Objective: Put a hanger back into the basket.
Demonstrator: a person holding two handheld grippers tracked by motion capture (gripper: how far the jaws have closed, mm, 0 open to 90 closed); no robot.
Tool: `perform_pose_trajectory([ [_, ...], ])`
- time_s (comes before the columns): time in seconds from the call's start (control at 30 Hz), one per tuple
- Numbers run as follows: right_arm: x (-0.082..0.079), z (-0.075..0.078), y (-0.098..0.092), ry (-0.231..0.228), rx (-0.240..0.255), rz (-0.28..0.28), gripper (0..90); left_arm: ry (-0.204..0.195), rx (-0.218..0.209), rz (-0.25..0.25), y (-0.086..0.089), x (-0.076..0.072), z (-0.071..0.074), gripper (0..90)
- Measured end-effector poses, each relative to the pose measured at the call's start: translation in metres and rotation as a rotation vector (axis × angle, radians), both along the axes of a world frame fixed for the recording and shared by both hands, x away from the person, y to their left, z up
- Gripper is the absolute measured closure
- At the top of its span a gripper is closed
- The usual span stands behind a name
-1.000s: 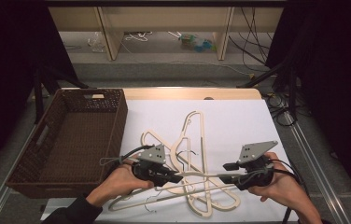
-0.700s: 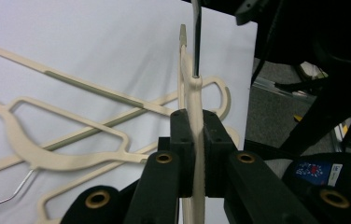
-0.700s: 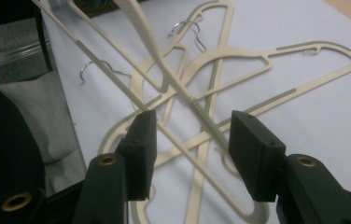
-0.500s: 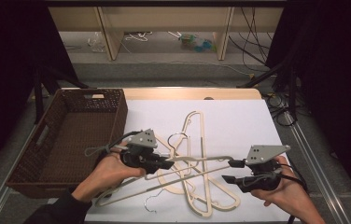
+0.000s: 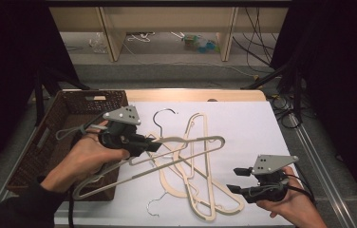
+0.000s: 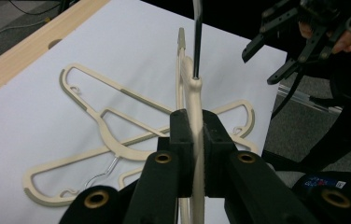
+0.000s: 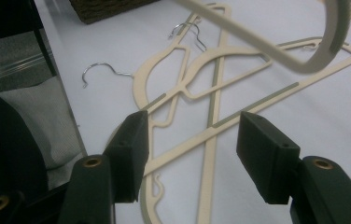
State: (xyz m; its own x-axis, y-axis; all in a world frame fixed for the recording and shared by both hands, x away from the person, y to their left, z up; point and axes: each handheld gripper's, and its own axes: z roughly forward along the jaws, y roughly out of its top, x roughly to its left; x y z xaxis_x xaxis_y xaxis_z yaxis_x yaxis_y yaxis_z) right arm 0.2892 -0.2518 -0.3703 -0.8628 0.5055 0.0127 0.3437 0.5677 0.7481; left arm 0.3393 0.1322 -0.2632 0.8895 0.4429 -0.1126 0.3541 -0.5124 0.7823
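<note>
My left gripper [image 5: 155, 146] is shut on a cream hanger [image 5: 200, 142] near its neck and holds it tilted above the table, its dark hook [image 5: 164, 112] pointing away. In the left gripper view the pads [image 6: 183, 135] clamp this hanger [image 6: 193, 93] edge-on. Two more cream hangers [image 5: 198, 128] lie crossed on the white sheet. My right gripper [image 5: 233, 179] hovers at the near right. Its jaws have just been opening and nothing is gripped between them [image 7: 190, 140]. The crossed hangers [image 7: 215, 98] lie below, and the lifted hanger [image 7: 267, 51] passes overhead.
A dark woven basket [image 5: 72, 123] stands at the left of the table, and the lifted hanger's low end hangs over its near corner. The white sheet [image 5: 252, 123] covers the table top. A loose metal hook [image 5: 155, 204] juts toward the front edge.
The left gripper has risen and moved left with the hanger, lifting it off the pile. The right gripper has let go, opened and drawn back toward the near right.
</note>
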Motion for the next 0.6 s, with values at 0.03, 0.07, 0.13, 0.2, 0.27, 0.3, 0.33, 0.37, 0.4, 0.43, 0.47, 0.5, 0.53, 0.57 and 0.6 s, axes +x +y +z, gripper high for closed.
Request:
perform_pose_trajectory([
  [0.03,0.000,-0.001,0.000,0.008,-0.001,0.000,45.0,0.004,-0.009,0.007,0.004,0.001,0.004,85.0],
  [0.07,0.000,-0.003,0.001,0.006,0.000,0.002,45.1,0.003,-0.014,0.019,0.007,0.002,0.006,84.9],
  [0.13,0.000,-0.008,0.004,0.022,-0.003,0.011,45.2,0.003,-0.020,0.039,0.017,0.006,0.012,85.0],
  [0.2,0.000,-0.009,0.004,0.024,-0.004,0.013,45.2,0.001,-0.018,0.063,0.028,0.009,0.017,85.0],
  [0.27,0.000,-0.011,0.005,0.034,-0.010,0.021,45.5,0.003,-0.016,0.094,0.038,0.013,0.020,84.9],
  [0.3,0.000,-0.013,0.006,0.036,-0.011,0.023,45.6,-0.008,-0.015,0.099,0.047,0.017,0.022,84.7],
  [0.33,0.000,-0.014,0.007,0.041,-0.013,0.027,45.8,-0.011,-0.016,0.114,0.052,0.018,0.024,84.7],
  [0.37,0.000,-0.015,0.007,0.046,-0.016,0.027,46.3,-0.015,-0.012,0.139,0.059,0.019,0.025,85.0],
  [0.4,0.000,-0.016,0.008,0.051,-0.018,0.034,46.4,-0.020,-0.015,0.157,0.066,0.022,0.026,85.1],
  [0.43,0.000,-0.017,0.008,0.049,-0.018,0.037,46.4,-0.020,-0.025,0.183,0.076,0.025,0.027,85.1],
  [0.47,0.001,-0.019,0.009,0.053,-0.021,0.039,46.4,-0.022,-0.031,0.199,0.082,0.027,0.027,85.1],
  [0.5,0.001,-0.019,0.009,0.059,-0.021,0.037,46.4,-0.023,-0.035,0.227,0.091,0.030,0.028,85.1],
  [0.53,0.001,-0.020,0.010,0.058,-0.022,0.038,46.4,-0.025,-0.039,0.245,0.097,0.031,0.028,85.1],
  [0.57,0.001,-0.021,0.010,0.059,-0.022,0.040,46.5,-0.032,-0.035,0.262,0.106,0.034,0.029,85.1],
  [0.6,0.002,-0.022,0.010,0.061,-0.024,0.044,46.8,-0.029,-0.054,0.296,0.113,0.036,0.028,85.1],
])
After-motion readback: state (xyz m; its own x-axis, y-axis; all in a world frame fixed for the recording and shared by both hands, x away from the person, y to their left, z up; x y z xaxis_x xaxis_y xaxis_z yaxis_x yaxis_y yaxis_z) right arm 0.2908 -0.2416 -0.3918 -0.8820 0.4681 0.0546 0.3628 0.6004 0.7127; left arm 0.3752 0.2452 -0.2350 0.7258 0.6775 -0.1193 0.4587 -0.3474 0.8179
